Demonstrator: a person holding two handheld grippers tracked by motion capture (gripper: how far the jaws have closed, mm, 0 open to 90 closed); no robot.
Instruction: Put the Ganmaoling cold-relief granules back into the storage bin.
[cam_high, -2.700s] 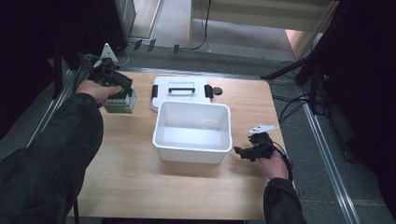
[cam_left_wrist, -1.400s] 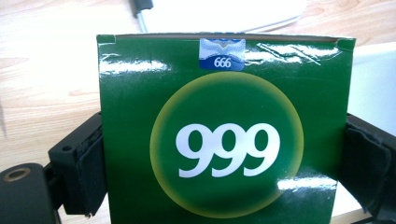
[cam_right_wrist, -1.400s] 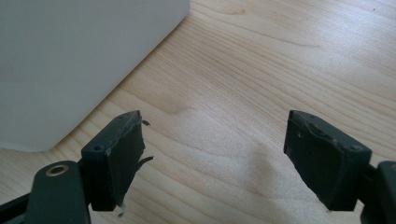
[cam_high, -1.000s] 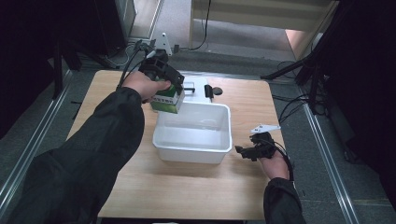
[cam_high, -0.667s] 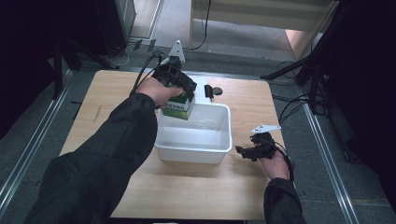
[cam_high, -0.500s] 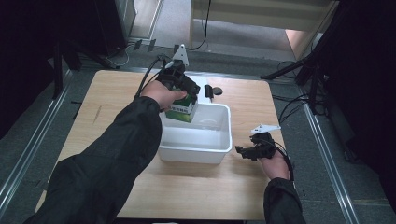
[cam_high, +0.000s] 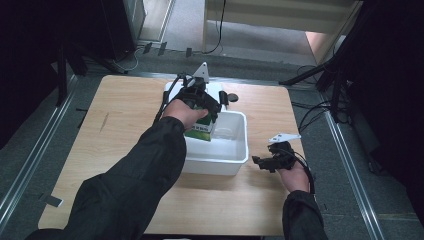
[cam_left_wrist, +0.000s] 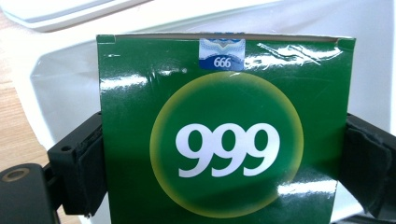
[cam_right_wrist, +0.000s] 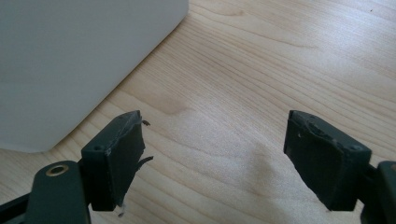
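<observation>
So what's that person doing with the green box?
The person's left claw is clamped on both sides of a green box marked 999, holding it over the white tub on the wooden table. The right claw rests open and empty on the table beside the tub. The tub's lid lies behind it.

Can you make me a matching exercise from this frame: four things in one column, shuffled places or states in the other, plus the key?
Things:
1. green box
2. white bin
3. white lid
4. right gripper

Places or states:
A. open above bare wood, nothing between its jaws
B. flat on the table behind the bin
C. clamped by the left gripper, partly down in the bin
D. open-topped, mid-table

Pairs: 1-C, 2-D, 3-B, 4-A
</observation>
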